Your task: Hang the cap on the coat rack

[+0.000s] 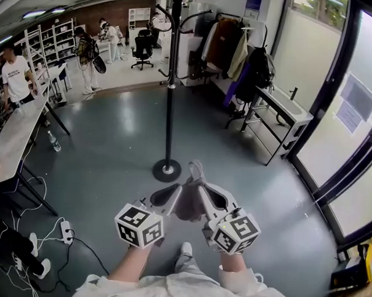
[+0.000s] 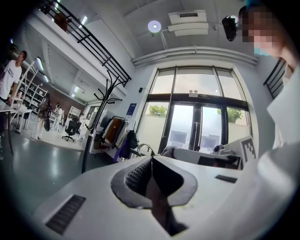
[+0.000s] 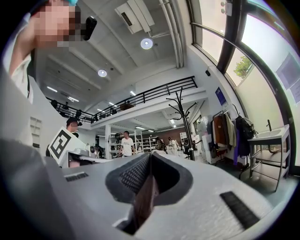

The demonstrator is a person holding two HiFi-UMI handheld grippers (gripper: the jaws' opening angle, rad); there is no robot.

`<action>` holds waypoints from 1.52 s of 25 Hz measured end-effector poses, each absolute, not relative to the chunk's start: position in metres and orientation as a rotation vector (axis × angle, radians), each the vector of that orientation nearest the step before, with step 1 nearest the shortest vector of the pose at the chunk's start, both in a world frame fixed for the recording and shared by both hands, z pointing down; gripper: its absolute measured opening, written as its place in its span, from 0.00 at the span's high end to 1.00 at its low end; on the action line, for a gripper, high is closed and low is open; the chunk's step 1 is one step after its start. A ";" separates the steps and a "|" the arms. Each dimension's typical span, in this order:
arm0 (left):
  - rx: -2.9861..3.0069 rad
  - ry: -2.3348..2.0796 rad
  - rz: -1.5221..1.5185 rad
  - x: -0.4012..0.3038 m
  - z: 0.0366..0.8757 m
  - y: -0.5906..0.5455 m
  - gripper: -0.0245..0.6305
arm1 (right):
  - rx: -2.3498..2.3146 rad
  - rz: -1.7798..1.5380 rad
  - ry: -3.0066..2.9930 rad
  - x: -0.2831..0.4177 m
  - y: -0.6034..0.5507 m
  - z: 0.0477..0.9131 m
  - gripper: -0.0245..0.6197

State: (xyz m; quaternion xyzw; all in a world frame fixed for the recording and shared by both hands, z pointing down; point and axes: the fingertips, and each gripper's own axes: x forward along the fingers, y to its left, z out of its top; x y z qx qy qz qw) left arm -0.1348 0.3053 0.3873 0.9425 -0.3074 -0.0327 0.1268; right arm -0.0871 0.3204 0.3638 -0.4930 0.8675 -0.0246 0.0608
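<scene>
In the head view both grippers hold a mauve-brown cap (image 1: 190, 203) between them, low in front of the person. My left gripper (image 1: 171, 196) is shut on the cap's left side, and my right gripper (image 1: 206, 198) is shut on its right side. In each gripper view brown cap fabric (image 2: 157, 201) (image 3: 144, 197) is pinched between the closed jaws. The black coat rack (image 1: 171, 82) stands just ahead on its round base (image 1: 166, 170), with bare curved hooks at the top. The rack (image 2: 101, 122) also shows left of the left gripper (image 2: 151, 161), and the rack (image 3: 185, 117) shows beyond the right gripper (image 3: 150, 157).
A clothes rail with jackets and a backpack (image 1: 242, 55) stands at the back right, with a metal bench (image 1: 280, 112) beside it. A long table (image 1: 14, 137) runs along the left, a bottle (image 1: 53, 142) on the floor by it. Cables and a power strip (image 1: 65, 232) lie left. Glass wall on the right.
</scene>
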 end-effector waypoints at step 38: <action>2.689 -1.040 -0.078 0.015 0.379 0.062 0.94 | -1.446 -0.092 2.718 0.065 0.091 0.363 0.94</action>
